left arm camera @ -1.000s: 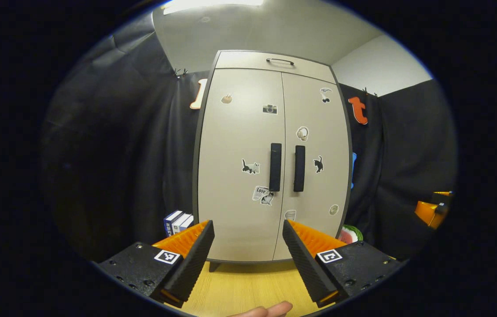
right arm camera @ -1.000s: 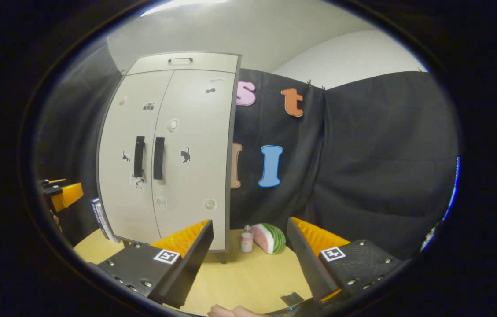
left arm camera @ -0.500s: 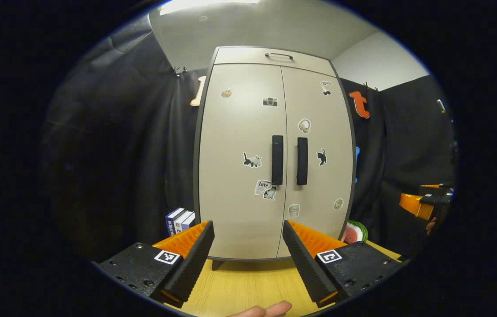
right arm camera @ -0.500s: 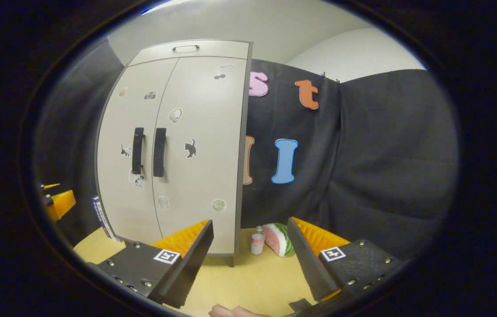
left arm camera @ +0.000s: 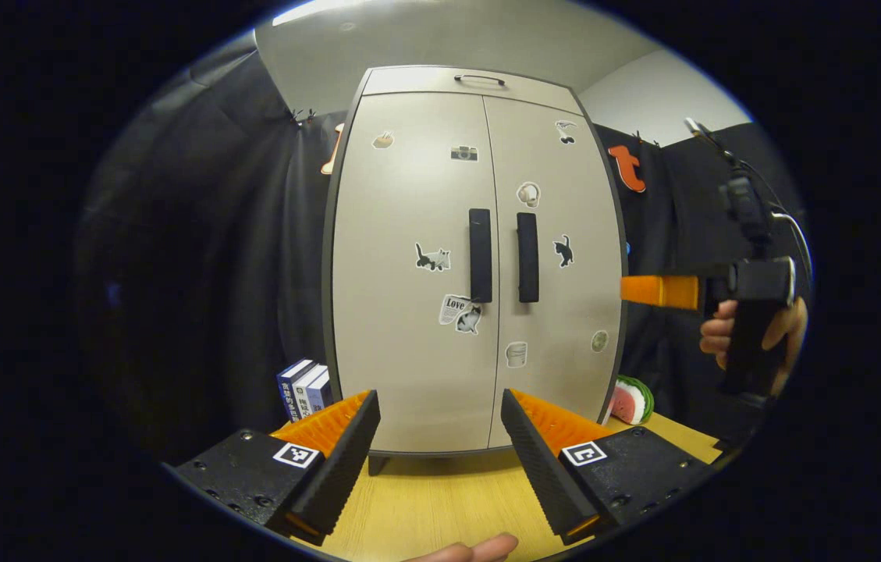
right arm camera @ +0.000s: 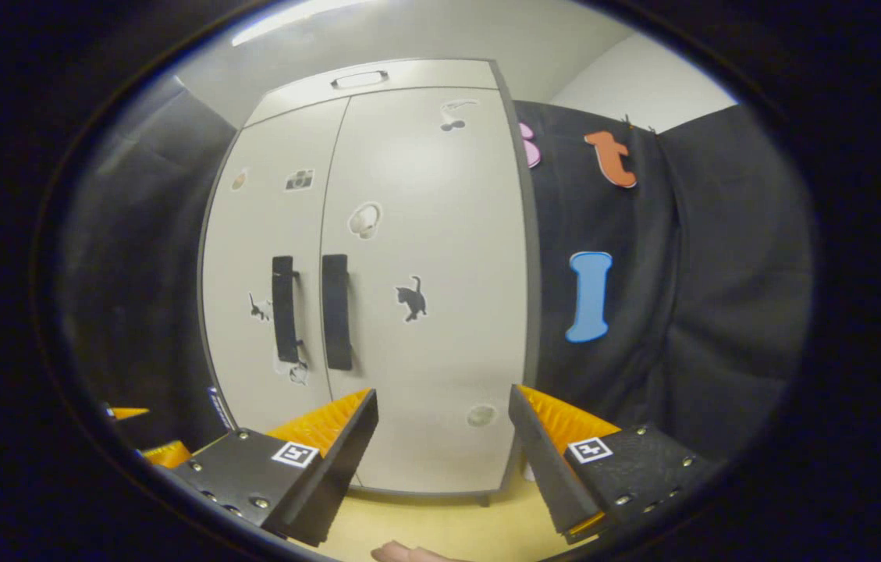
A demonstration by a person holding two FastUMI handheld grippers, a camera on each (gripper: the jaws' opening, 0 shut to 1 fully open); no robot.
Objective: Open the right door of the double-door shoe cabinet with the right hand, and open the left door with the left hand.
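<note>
The cabinet stands upright on the bench, both doors shut, with its two black handles side by side at the middle seam. The left tool is spread wide, well short of the doors and holding nothing. Same with the right tool: wide, empty, facing the right door. Books sit left of the cabinet, a watermelon slice to the right.

watermelon slice half behind cabinet
</note>
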